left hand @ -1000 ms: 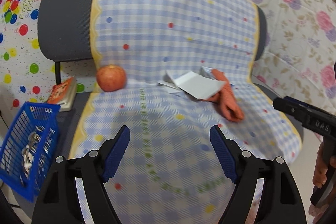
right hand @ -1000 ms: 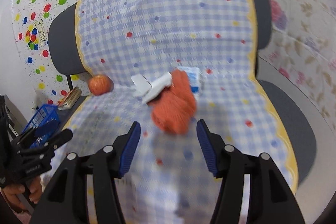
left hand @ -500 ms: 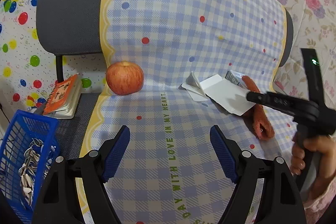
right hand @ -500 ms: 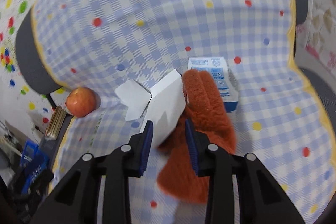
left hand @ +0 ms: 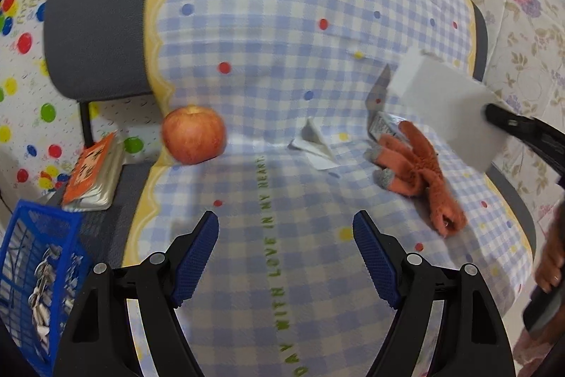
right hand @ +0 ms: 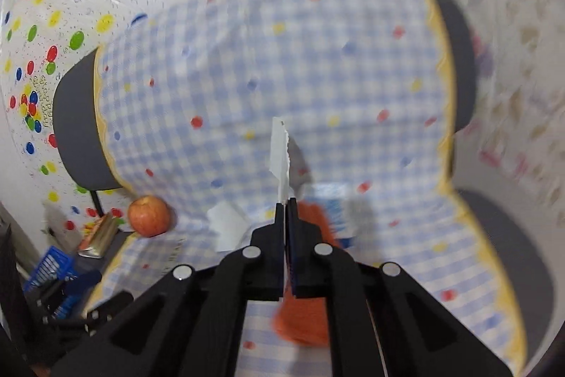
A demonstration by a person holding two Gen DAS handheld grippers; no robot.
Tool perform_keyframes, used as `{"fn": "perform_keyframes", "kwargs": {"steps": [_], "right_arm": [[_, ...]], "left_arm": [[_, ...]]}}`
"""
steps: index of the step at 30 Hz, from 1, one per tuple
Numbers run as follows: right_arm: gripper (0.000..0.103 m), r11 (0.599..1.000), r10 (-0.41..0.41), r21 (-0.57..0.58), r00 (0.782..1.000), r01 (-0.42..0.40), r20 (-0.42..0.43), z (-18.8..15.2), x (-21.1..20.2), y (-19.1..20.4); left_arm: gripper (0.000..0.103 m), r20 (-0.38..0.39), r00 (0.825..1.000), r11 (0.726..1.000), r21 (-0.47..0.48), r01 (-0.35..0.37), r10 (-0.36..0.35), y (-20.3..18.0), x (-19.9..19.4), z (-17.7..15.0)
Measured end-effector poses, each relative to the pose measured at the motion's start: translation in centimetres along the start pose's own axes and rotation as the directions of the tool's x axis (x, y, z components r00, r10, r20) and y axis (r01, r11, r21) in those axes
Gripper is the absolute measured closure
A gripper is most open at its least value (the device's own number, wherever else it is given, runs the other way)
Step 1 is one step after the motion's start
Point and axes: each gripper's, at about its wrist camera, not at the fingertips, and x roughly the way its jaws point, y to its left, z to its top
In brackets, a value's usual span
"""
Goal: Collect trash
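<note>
A: Status on the pick?

B: My right gripper (right hand: 285, 200) has just closed its jaws on the paper (left hand: 445, 108). It's pinched by one edge and hangs clear above the seat. Left gripper (left hand: 286, 257) is wide apart with nothing in it, low over the cloth (left hand: 282, 23).

A: How good is the grip?

B: Thin. Only the tips have it, and the sheet sticks out past them edge-on. I'd carry it slowly with no flicking, or it may slide out.

A: Where does it go?

B: The bin (left hand: 31, 274), I think. It's off the left side of the chair, well apart from my right jaws. I'd swing across above the apple (left hand: 193, 133) and keep clear of the left gripper.

A: What's left?

B: A scrap (left hand: 312, 143) lies mid-seat, between the apple and the glove (left hand: 413, 161). A carton (left hand: 383, 126) is touching the glove. My left could take the scrap.
</note>
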Motion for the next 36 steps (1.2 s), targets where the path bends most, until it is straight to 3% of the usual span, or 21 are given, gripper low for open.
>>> {"fn": "perform_keyframes", "kwargs": {"steps": [6,11,21,24,26,30,36], "right_arm": [[0.101,0.996,-0.083,0.018,0.996,0.083,0.025,0.1,-1.4,-4.1],[0.101,0.996,-0.076,0.045,0.997,0.075,0.016,-0.5,-0.8,-6.0],[0.1,0.998,-0.054,0.042,0.999,0.054,0.008,-1.2,-0.2,-6.5],[0.1,0.998,-0.047,0.048,0.999,0.048,-0.007,-1.6,-0.2,-6.6],[0.101,0.998,-0.042,0.051,0.999,0.043,-0.014,-1.9,-0.5,-6.6],[0.1,0.998,-0.028,0.057,0.999,0.029,-0.014,-2.4,-2.1,-6.4],[0.1,0.999,-0.006,0.044,1.0,0.007,-0.025,-3.9,-5.5,-5.3]], "left_arm": [[0.03,-0.017,0.998,0.998,0.021,0.053,-0.053,-2.6,3.3,2.1],[0.056,-0.039,0.997,0.997,0.024,0.067,-0.066,-3.6,7.0,4.2],[0.068,-0.179,0.98,0.996,-0.056,0.073,-0.082,-3.3,15.2,7.2],[0.094,-0.211,0.971,0.991,-0.086,0.098,-0.114,-3.2,16.2,7.4],[0.103,-0.196,0.972,0.99,-0.083,0.117,-0.132,-3.5,15.1,7.0],[0.103,-0.107,0.978,0.983,-0.018,0.18,-0.181,-4.8,9.5,5.3],[0.103,-0.006,0.972,0.97,0.057,0.237,-0.237,-6.8,0.6,0.5]]}}
